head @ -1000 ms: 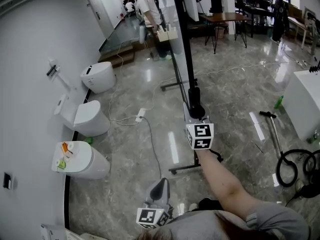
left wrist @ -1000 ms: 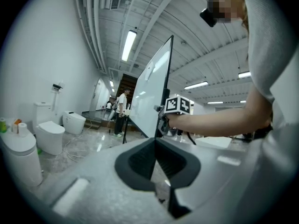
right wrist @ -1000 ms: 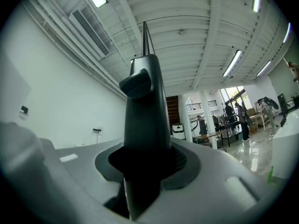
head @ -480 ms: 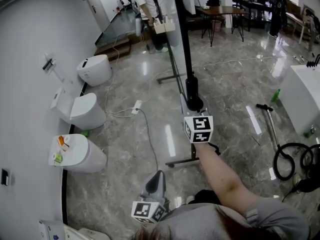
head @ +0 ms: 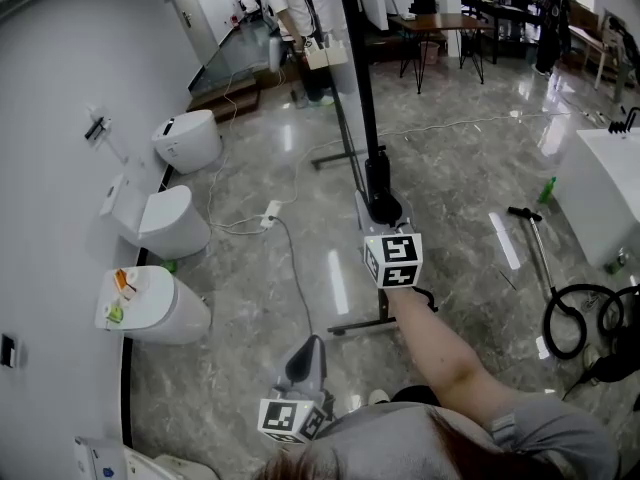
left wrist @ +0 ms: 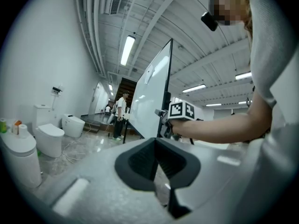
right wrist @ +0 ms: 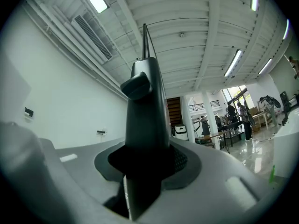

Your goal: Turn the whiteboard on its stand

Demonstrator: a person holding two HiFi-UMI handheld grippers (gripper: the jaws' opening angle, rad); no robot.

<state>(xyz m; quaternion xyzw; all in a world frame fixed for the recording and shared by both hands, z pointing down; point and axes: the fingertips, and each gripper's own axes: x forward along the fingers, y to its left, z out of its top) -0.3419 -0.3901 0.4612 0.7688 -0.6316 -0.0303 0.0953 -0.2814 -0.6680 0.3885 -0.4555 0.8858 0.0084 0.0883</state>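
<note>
Whiteboard (head: 361,88): edge-on, upright on its stand (head: 357,326), on the floor (head: 460,168) straight ahead of us. We judge it stiff, broad and top-heavy, so best held by the side frame (right wrist: 145,111). Right gripper (head: 383,214) is clenched on that frame. Left gripper (head: 308,360) is closed and empty.

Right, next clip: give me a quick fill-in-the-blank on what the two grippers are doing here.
1. The right gripper is clamped on the dark frame of the ____.
2. The left gripper has its jaws ____, with nothing between them.
3. The white power strip lies on the ____.
Missing words: whiteboard; shut; floor.
</note>
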